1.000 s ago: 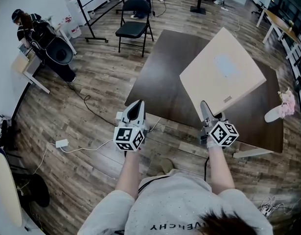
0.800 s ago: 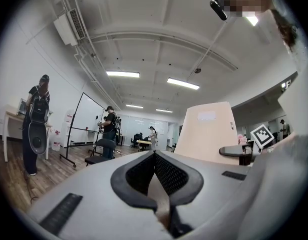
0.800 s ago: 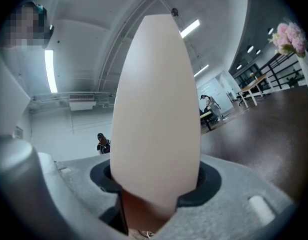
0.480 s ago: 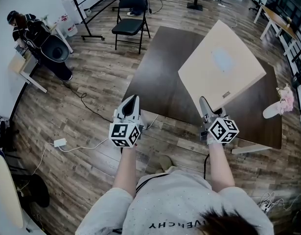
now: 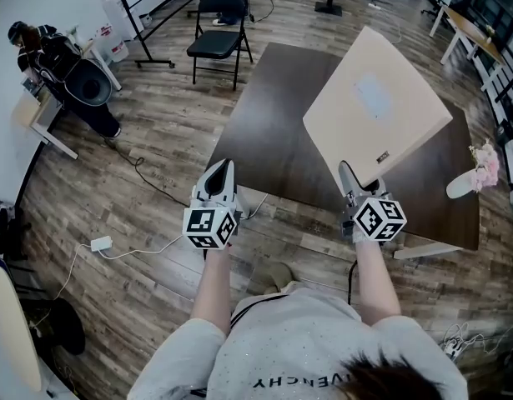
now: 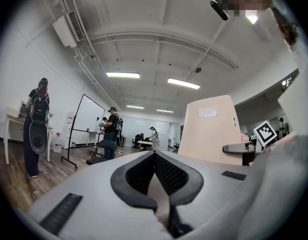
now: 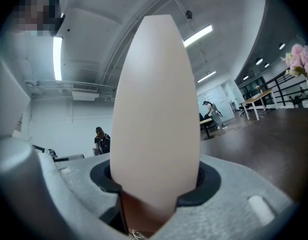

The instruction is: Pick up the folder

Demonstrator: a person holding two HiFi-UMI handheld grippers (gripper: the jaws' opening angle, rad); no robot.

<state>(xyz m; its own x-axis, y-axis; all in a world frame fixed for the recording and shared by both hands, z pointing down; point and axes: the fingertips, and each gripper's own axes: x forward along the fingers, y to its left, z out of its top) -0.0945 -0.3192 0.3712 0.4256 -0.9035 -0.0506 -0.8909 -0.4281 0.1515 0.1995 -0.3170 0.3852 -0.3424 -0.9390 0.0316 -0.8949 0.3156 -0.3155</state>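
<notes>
Over one table: one folder, gripped by right claw.

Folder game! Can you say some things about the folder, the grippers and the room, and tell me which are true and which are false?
1. The right gripper is shut on the beige folder. True.
2. The left gripper holds the folder too. False: its jaws are together with nothing between them, off to the side of the folder.
3. The folder lies flat on the dark table. False: it is held up by its near end, and in the left gripper view it stands upright.
4. A black folding chair stands on the floor beyond the table. True.
5. The flowers at the table's right side are blue. False: they are pink.
</notes>
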